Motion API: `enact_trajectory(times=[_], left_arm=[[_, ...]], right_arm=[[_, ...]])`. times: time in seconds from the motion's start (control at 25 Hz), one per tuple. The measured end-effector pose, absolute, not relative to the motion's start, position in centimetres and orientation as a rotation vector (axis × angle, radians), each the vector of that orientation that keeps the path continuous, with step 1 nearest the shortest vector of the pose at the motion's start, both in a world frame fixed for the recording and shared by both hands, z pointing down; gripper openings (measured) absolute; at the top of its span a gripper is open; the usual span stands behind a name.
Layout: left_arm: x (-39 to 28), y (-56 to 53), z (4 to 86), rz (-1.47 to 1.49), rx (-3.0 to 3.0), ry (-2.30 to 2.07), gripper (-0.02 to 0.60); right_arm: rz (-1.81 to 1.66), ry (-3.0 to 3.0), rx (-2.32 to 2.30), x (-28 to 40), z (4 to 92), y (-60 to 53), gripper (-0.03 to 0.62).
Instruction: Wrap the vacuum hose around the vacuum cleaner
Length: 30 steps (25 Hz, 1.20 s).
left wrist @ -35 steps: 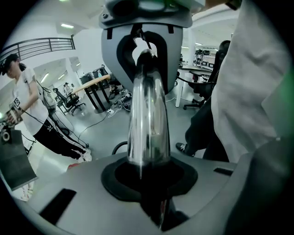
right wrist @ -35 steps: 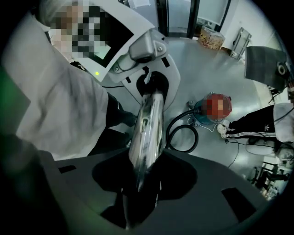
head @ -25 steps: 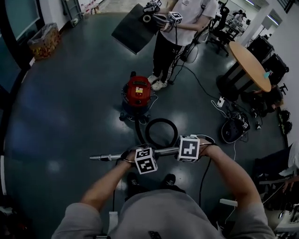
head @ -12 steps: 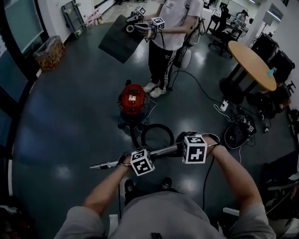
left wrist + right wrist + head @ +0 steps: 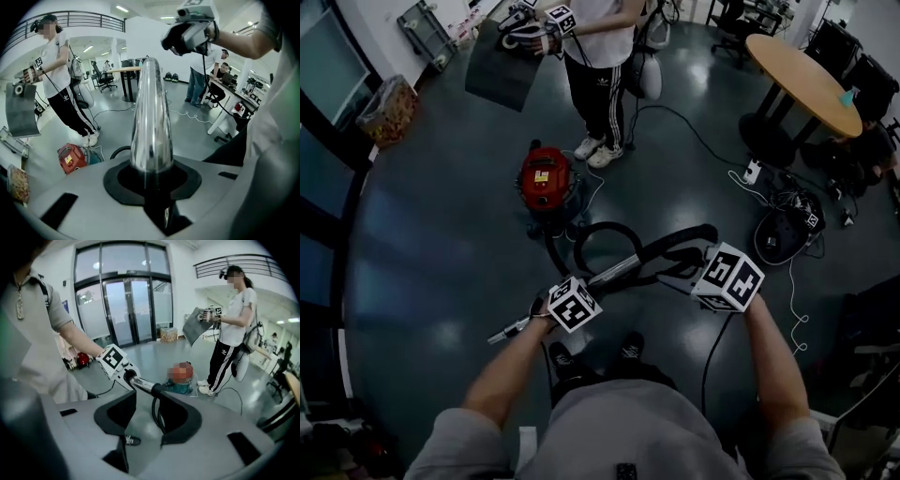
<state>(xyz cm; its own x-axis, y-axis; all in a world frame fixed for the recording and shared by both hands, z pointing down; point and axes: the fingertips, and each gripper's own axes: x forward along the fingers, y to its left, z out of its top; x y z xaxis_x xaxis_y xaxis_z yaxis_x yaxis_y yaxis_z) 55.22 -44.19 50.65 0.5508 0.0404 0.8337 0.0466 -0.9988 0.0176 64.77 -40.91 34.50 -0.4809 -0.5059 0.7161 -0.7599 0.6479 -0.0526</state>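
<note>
The red vacuum cleaner [image 5: 546,178] stands on the dark floor ahead of me; it also shows in the left gripper view [image 5: 71,157] and the right gripper view [image 5: 182,373]. Its black hose [image 5: 602,232] loops on the floor and rises to the chrome wand [image 5: 614,274]. My left gripper [image 5: 547,315] is shut on the wand [image 5: 150,122] near its lower end. The right gripper [image 5: 694,266] is shut on the black hose [image 5: 157,397] where it joins the wand, held higher than the left. The wand slopes up from left to right.
A person [image 5: 600,56] stands just beyond the vacuum, holding a dark board [image 5: 502,75]. A round wooden table [image 5: 802,70] is at the far right, with cables and a power strip [image 5: 750,173] and a black bag [image 5: 786,234] on the floor. My shoes [image 5: 628,347] are below the wand.
My right gripper has swung up and to the right with the hose end, tilting the wand from level to sloping. The left gripper has shifted with the wand. More hose is off the floor.
</note>
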Motion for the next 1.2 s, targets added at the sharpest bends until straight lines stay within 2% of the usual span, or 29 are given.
enact_trajectory(times=[0.04,0.08,0.16,0.24,0.52,0.88,1.2], left_arm=[[55.8,-44.3,50.5,-1.491,-2.776,-0.059,0.098],[56.2,-44.3,50.4,-1.497,-2.787,-0.044,0.097],[57.1,-44.4,50.4,-1.496,-2.798,-0.025,0.097],[58.2,-44.7,50.4,-1.486,-2.808,-0.012,0.098],[61.3,-47.2,52.9,-1.459,-2.923,0.004,0.098],[66.3,-50.1,61.9,-1.366,-3.121,-0.084,0.098],[72.9,-50.8,70.5,-1.304,-3.290,-0.152,0.098]], right_arm=[[0.495,-2.226,1.017,65.1,34.6,-40.3,0.137],[0.519,-2.256,1.050,65.4,35.2,-39.6,0.076],[0.610,-2.278,1.095,65.8,37.1,-37.8,0.061],[0.700,-2.278,1.128,66.0,39.5,-36.3,0.005],[0.939,-2.349,1.124,62.4,47.5,-35.0,0.005],[1.120,-2.314,1.014,57.8,58.8,-36.2,0.005],[1.273,-2.199,1.138,57.9,71.5,-38.9,0.006]])
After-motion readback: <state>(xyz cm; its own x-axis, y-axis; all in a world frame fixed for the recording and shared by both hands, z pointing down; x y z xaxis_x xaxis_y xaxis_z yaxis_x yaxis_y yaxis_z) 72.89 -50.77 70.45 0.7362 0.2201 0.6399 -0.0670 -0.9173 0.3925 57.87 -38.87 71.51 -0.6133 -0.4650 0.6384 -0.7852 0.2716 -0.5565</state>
